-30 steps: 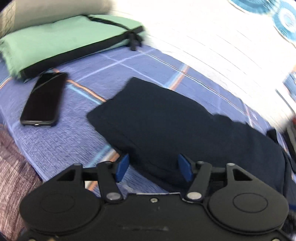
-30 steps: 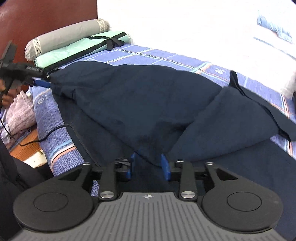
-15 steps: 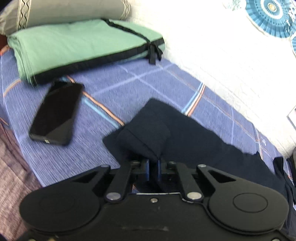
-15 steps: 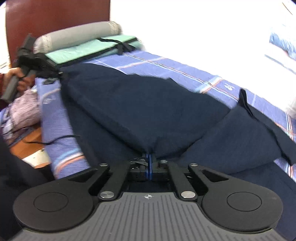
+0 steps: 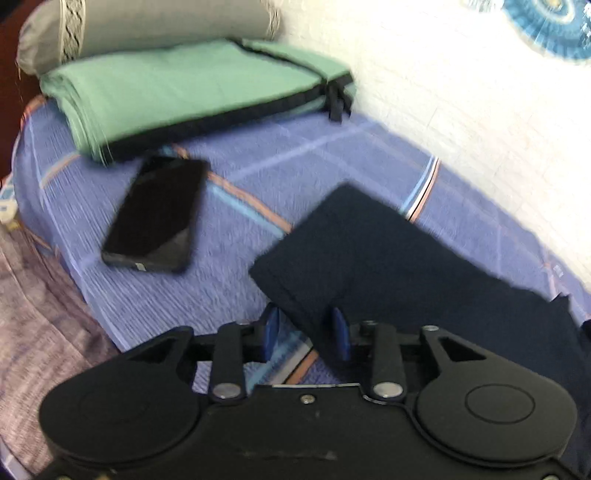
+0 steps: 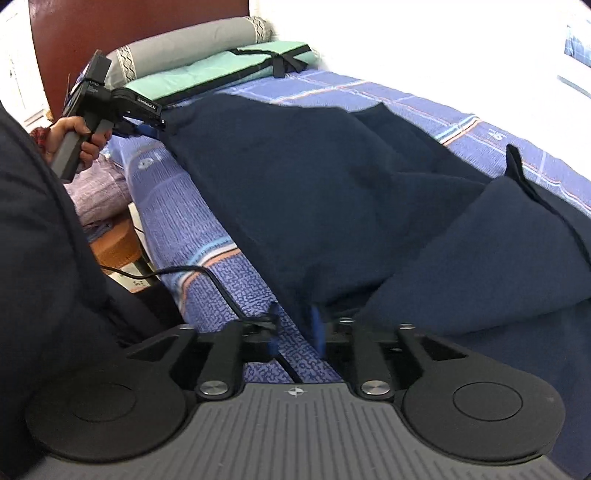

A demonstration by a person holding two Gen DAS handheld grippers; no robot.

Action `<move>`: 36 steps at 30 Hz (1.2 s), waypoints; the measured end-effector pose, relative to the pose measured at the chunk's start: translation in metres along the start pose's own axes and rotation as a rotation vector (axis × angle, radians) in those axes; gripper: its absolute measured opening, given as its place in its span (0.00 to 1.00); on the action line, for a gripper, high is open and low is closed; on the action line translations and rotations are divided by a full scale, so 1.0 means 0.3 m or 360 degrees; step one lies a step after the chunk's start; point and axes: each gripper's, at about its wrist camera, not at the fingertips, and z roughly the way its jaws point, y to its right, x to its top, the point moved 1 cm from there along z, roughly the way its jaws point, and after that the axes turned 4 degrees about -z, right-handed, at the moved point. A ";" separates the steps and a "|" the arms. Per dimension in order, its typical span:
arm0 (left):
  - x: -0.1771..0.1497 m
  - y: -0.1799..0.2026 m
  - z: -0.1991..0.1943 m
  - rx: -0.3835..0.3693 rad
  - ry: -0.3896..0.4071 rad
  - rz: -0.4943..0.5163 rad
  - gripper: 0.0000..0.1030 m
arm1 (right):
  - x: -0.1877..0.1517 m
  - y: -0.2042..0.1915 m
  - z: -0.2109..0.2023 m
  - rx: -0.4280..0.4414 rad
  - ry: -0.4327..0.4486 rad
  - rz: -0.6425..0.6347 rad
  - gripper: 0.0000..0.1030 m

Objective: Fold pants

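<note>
Nearest you, your left hand-held gripper (image 5: 306,334) is released: its blue pads (image 5: 272,325) have just been opening, and the corner of the pants (image 5: 388,266) lies between them with a gap on each side. Your right hand-held gripper (image 6: 295,328) has also just been opening; its jaws stand apart, the fabric edge sits loose by the right pad and a black cable (image 6: 207,275) runs between the fingers.

The pants are dark navy, a matte, soft weave, spread along the bed (image 6: 207,258) from the near edge toward the wall side. In the right view the cloth lies in broad flat panels with one folded flap (image 6: 491,258) raised into a rounded wedge, and a narrow dark strap (image 6: 517,162) trails off it. In the left view the leg end shows a straight, squared hem.

The bedsheet (image 5: 258,155) is blue-violet with a fine rippled texture and thin orange and white stripes. Bare sheet lies open left of the hem, up to a glossy black phone (image 5: 157,214) lying flat. Farther on rests a folded green mat (image 5: 184,88) edged in black, then a grey bolster (image 5: 147,26) against the headboard (image 6: 129,26). A white wall (image 5: 461,92) bounds the far side.
</note>
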 end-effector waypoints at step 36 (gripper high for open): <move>-0.154 1.008 0.371 -0.0576 -0.0337 0.1155 0.14 | 0.265 0.630 0.244 -0.0701 0.0209 0.0400 0.78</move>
